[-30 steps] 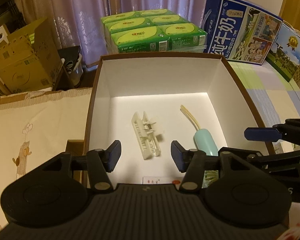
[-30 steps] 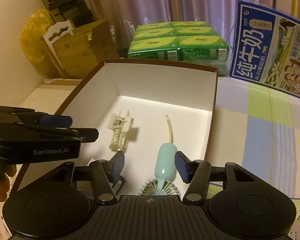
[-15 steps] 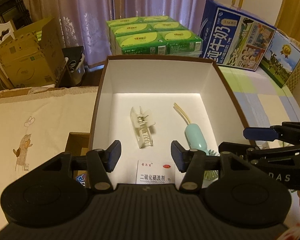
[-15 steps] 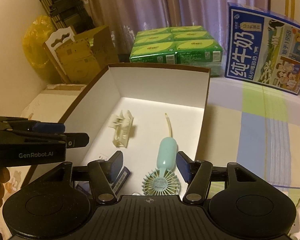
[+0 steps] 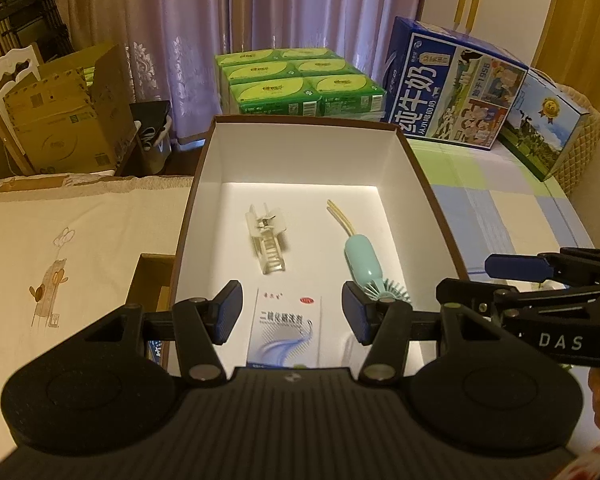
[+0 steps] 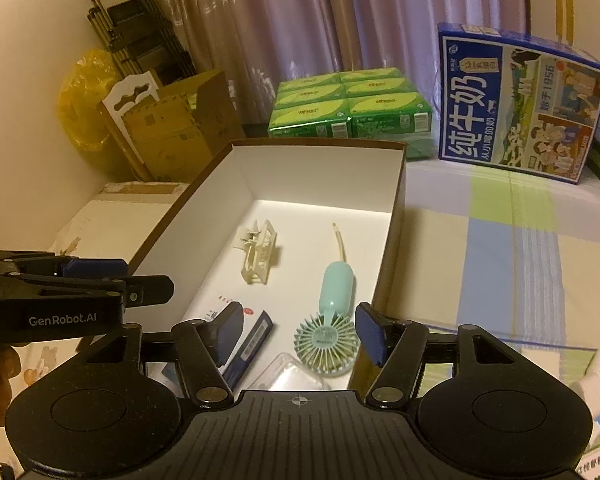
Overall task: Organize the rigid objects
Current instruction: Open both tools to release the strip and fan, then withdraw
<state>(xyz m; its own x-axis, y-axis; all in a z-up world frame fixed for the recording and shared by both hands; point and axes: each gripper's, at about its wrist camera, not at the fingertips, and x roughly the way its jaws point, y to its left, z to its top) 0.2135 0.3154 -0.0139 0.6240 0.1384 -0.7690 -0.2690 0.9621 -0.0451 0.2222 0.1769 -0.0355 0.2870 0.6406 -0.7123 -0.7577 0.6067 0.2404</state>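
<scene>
A brown box with white inside [image 5: 204, 184] [image 6: 398, 200] holds a cream hair claw clip [image 5: 267, 236] [image 6: 257, 254], a mint handheld fan [image 5: 366, 266] [image 6: 332, 312], a white and blue medicine box [image 5: 286, 328] [image 6: 246, 340] and a clear plastic piece [image 6: 288, 372]. My left gripper [image 5: 292, 314] is open and empty above the box's near end. My right gripper [image 6: 298, 332] is open and empty above the fan's head. Each gripper shows at the other view's edge.
Green tissue packs [image 5: 296, 80] [image 6: 348, 104] and a blue milk carton [image 5: 452, 84] [image 6: 516, 104] stand behind the box. Cardboard boxes [image 5: 64, 112] [image 6: 172, 132] stand at the left. A cream cloth [image 5: 68, 248] lies left, a checked cloth [image 6: 500, 248] right.
Both grippers have pulled back and up from the box, so more of its near end shows, with the medicine box and fan head now in view. Both stay open.
</scene>
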